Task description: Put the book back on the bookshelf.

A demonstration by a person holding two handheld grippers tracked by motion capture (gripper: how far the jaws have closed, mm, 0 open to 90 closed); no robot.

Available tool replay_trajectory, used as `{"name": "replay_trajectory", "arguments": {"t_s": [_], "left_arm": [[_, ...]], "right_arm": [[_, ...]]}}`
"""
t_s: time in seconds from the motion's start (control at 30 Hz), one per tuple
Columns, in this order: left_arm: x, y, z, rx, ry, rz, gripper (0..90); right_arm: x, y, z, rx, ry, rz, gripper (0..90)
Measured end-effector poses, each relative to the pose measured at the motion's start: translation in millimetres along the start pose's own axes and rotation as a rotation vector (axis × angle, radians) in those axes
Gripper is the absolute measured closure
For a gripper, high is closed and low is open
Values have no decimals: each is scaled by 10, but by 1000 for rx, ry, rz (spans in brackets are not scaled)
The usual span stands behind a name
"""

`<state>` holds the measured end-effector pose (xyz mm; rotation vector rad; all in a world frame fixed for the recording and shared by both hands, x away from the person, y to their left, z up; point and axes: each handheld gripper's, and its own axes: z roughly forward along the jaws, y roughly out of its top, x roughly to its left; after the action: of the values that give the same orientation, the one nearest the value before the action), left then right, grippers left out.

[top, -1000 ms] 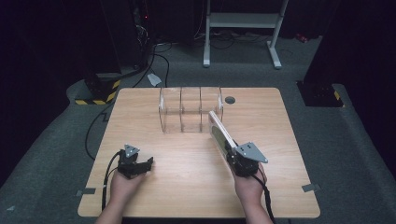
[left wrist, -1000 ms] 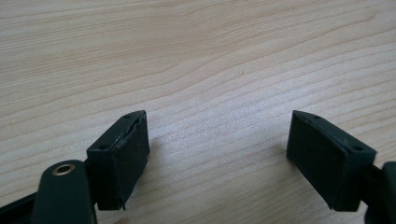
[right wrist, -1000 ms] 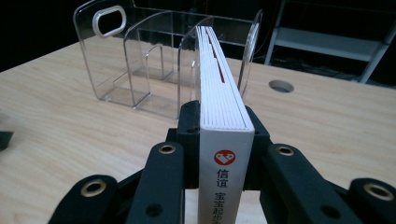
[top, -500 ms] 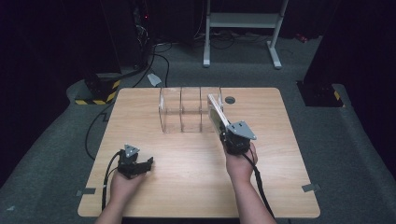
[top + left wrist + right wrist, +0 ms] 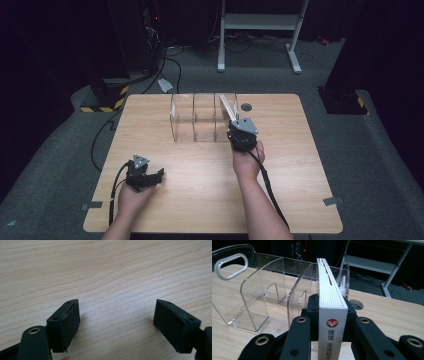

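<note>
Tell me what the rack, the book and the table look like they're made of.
Rack: clear, glossy plastic, probably acrylic; the table shows through its dividers and the edges catch light. Book: paper, with stacked white page edges and a smooth printed spine. Table: pale wood grain, matte; whether solid wood or laminate is unclear.

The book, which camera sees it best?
The right gripper view: the book stands close up between the right gripper jaws, spine and page edges clear. The high view shows a thin pale sliver at the clear rack.
</note>
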<state>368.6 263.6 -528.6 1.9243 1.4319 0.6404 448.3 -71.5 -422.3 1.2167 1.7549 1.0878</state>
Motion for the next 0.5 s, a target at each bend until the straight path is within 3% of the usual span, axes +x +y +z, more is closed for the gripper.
{"name": "replay_trajectory", "arguments": {"t_s": [0.5], "left_arm": [[3,-3,-3,-1,-2,1,216]], "right_arm": [[17,76,221,15,-32,13,752]]}}
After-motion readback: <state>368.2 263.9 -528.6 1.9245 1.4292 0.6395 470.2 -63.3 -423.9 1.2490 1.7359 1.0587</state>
